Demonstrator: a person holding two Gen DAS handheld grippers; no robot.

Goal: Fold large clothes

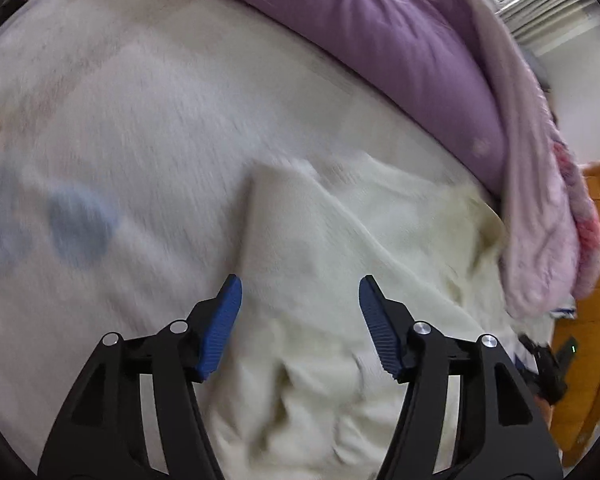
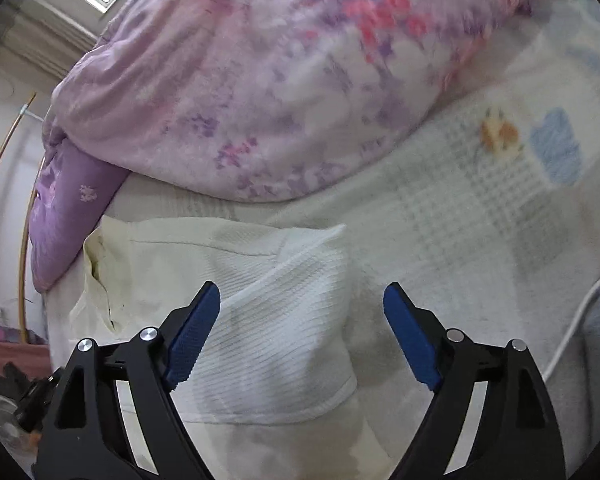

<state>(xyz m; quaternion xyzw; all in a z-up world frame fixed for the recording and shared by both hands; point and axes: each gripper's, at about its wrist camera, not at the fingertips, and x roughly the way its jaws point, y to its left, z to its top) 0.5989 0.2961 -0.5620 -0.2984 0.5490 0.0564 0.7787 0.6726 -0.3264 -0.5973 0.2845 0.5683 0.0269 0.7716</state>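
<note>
A cream-white ribbed garment (image 1: 340, 264) lies folded and rumpled on the bed; in the right wrist view (image 2: 260, 320) a folded part of it lies on top. My left gripper (image 1: 300, 296) is open, its blue pads (image 1: 222, 328) apart just above the garment, holding nothing. My right gripper (image 2: 302, 304) is open over the folded part, its pads (image 2: 192, 340) on either side, empty. The left wrist view is motion-blurred.
The bed sheet (image 1: 140, 120) is pale with faint blue and orange prints (image 2: 556, 148). A bulky purple and pink floral duvet (image 2: 260, 80) is piled along the far side, also in the left wrist view (image 1: 400, 40). An orange wooden piece (image 1: 596, 280) stands right. A white cable (image 2: 576, 320) runs at right.
</note>
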